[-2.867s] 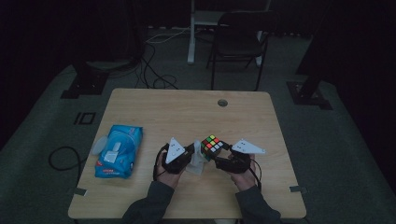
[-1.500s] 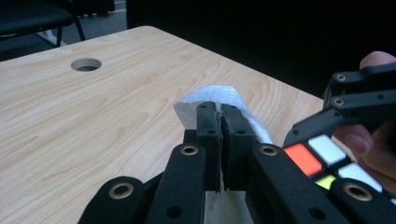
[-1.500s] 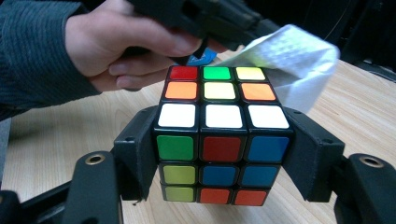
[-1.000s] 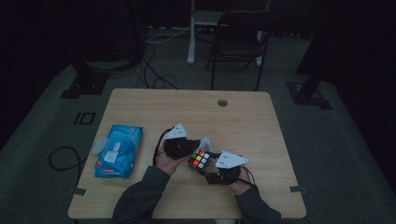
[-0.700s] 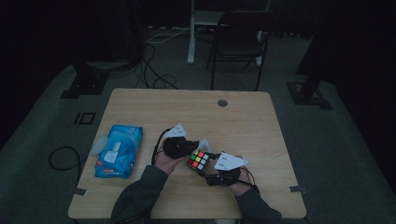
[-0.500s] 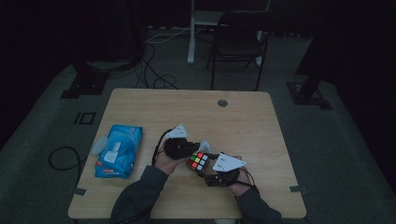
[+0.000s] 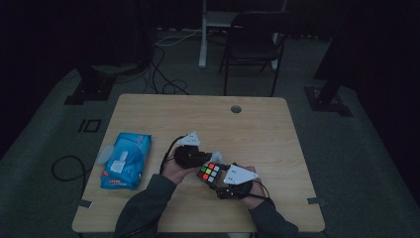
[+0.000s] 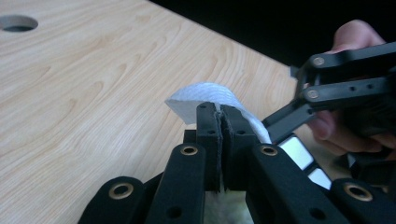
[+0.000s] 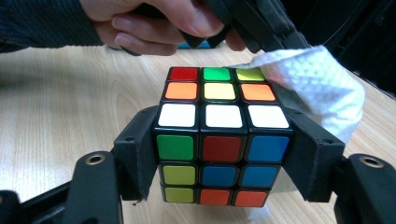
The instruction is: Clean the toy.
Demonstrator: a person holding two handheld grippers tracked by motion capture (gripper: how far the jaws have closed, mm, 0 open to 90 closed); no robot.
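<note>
high view: I see the right gripper [image 7: 221, 177] and puzzle cube [image 7: 209, 172] barely shifted since half a second ago, left gripper [image 7: 204, 157] just behind it | left gripper view: jaws pinched on white wipe [image 8: 210, 95] | right gripper view: jaws clamp cube [image 9: 219, 135], wipe [image 9: 317, 91] touching its far-right corner; no readable writing

Scrambled cube [image 9: 223, 140], top face showing white, orange, yellow, red, green stickers; clamped in right gripper [image 9: 223, 154]. White wipe [image 9: 322, 88], crumpled, pressed against its far corner.
</note>
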